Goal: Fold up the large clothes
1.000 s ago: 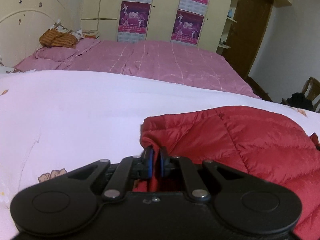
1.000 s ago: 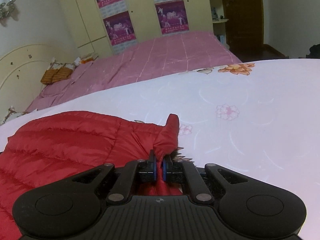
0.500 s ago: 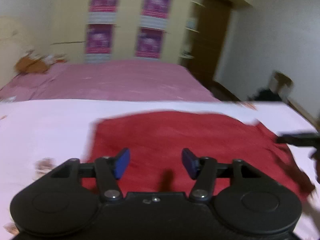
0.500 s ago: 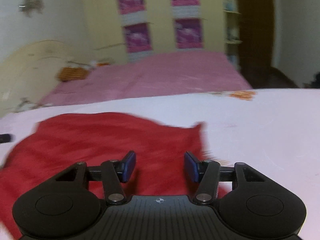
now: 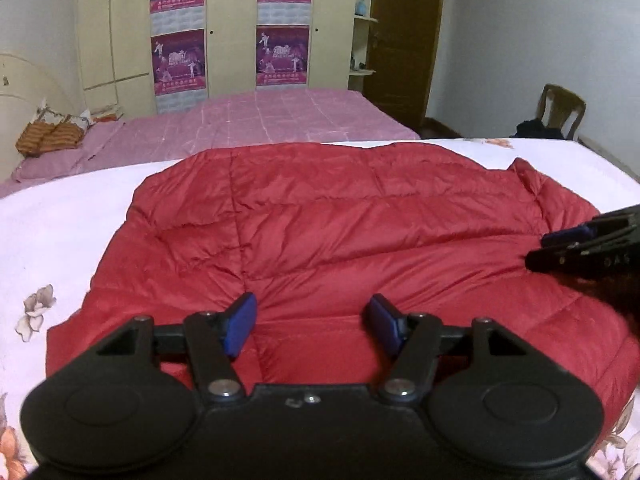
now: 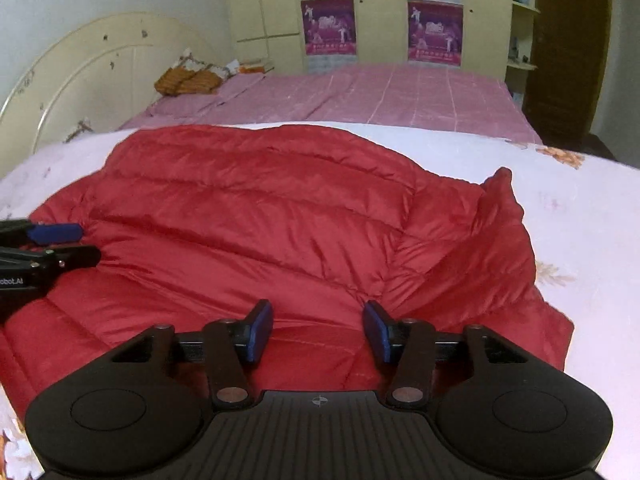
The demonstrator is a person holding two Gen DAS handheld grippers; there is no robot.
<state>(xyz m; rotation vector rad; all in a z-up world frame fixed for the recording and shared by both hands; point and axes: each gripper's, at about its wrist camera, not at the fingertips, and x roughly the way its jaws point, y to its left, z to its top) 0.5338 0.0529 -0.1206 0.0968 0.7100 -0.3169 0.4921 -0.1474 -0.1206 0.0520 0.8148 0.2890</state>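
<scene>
A red quilted down jacket [image 5: 340,220] lies spread flat on a white flowered bed cover [image 5: 60,220]. My left gripper [image 5: 313,304] hovers open over the jacket's near edge, with nothing between its blue pads. In the right wrist view the jacket [image 6: 260,208] shows a raised fold at its right side. My right gripper [image 6: 318,308] is above the near hem; its jaws are closing, and no cloth is between them. Each gripper shows at the edge of the other's view: the right gripper [image 5: 576,240] and the left gripper [image 6: 60,240].
Beyond the white cover [image 6: 580,208] lies a pink bed [image 5: 260,124] with an orange striped pillow [image 5: 48,140] and a cream headboard [image 6: 80,72]. A wardrobe with posters [image 5: 180,40] fills the back wall. A wooden chair [image 5: 560,112] stands at the right.
Both grippers were shut on the jacket's corners a second ago. They have let go, opened and drawn back toward the middle, and the jacket now lies flat.
</scene>
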